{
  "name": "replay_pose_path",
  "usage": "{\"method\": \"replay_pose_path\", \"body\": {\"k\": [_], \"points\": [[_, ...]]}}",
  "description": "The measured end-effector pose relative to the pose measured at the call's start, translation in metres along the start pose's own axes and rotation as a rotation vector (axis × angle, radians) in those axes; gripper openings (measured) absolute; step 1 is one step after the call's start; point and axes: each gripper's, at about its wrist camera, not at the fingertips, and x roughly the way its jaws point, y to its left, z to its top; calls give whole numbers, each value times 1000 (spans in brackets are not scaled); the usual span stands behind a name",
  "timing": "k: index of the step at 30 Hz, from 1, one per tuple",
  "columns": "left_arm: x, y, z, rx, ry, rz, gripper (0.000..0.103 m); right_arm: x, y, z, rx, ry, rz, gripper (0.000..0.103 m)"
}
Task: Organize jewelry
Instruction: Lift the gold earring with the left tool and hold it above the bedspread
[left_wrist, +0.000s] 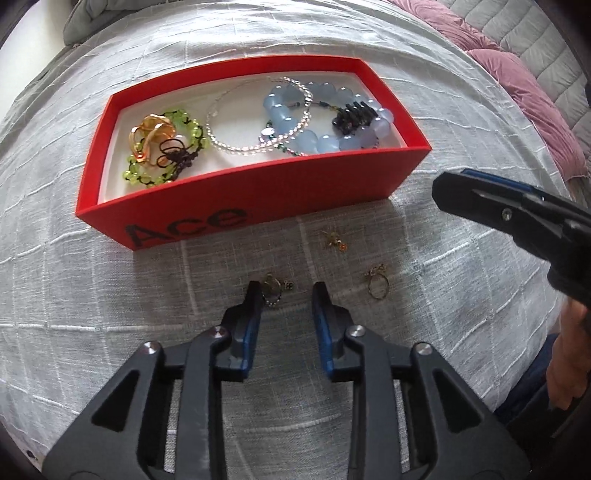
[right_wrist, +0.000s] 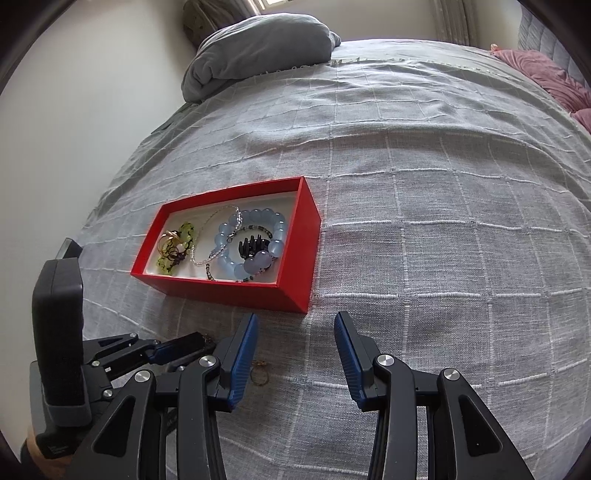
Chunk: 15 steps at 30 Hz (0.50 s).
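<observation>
A red box (left_wrist: 207, 199) with a white inside stands on the grey bedspread (left_wrist: 92, 295), with black letters "Ace" on its near wall. In its left part lies a green bead bracelet (left_wrist: 184, 127) with gold rings (left_wrist: 147, 138) and a dark cord on top of it. In the middle is a thin silver chain (left_wrist: 229, 122), and in the right part a blue bead bracelet (left_wrist: 314, 136) with a black hair claw (left_wrist: 354, 114) resting on it. Three small pieces are on the bedspread in front of the box: a small charm (left_wrist: 334, 240), a ring (left_wrist: 376, 282) and a beaded ring (left_wrist: 273, 290). The left gripper (left_wrist: 286, 295) is spread wide, its left finger touching the beaded ring, and nothing is grasped. The right gripper (right_wrist: 295, 332) is also released and holds nothing, hovering near the right corner of the box. A grey pillow (right_wrist: 258, 48) lies at the far side of the bed.
</observation>
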Motion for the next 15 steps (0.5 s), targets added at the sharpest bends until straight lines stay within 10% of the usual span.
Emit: {"method": "replay_pose_path", "body": {"k": [15], "points": [[-5,-5,11,42,-37,72,6,-4,0,1,1,-10,1,44]]}}
